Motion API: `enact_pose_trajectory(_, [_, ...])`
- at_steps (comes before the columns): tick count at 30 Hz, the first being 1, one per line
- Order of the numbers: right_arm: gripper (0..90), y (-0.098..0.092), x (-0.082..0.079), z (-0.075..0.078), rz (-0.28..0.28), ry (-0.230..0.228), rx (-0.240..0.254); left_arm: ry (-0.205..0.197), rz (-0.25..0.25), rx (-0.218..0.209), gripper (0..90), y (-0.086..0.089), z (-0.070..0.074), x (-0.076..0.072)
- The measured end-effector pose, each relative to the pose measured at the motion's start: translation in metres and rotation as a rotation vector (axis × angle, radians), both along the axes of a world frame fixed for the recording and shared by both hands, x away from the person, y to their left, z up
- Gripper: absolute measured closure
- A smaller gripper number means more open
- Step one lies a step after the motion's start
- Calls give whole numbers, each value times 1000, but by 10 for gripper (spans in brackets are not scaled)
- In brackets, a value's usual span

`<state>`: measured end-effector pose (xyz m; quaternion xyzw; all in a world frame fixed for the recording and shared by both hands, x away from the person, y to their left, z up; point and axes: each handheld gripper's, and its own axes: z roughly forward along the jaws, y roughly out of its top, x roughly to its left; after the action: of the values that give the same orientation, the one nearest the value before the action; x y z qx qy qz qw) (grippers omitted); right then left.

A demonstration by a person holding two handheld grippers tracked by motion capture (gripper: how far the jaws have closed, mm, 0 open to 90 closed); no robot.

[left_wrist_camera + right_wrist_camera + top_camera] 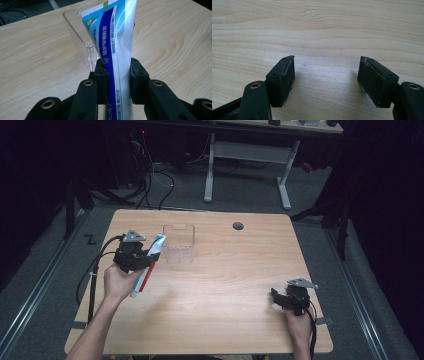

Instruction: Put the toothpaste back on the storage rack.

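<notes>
A blue, white and red toothpaste tube [150, 262] is held off the table at the left, its flat end tilted toward a clear plastic bin [179, 242]. My left gripper [146, 261] is shut on the tube's middle. In the left gripper view the tube [117, 50] rises between both pads, with the clear bin [80, 35] just behind it. At the right front of the table my right gripper [276, 296] rests low and open. Its pads [284, 80] stand wide apart over bare wood, nothing between them.
The wooden table [225, 280] has a round cable hole [238, 226] at the back. Beyond its far edge stand a white desk frame [250, 165] and loose cables on the floor. Cables trail from both grippers off the front edge.
</notes>
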<state>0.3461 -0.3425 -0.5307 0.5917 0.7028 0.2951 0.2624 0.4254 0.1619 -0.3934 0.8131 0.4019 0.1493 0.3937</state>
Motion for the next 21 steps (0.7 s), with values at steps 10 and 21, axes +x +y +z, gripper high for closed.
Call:
enact_pose_trajectory(10, [301, 0, 0, 0, 0, 0, 1, -38, -42, -17, 719, -16, 18, 6])
enact_pose_trajectory(21, [300, 0, 0, 0, 2, 0, -1, -47, -72, -42, 718, -29, 29, 17])
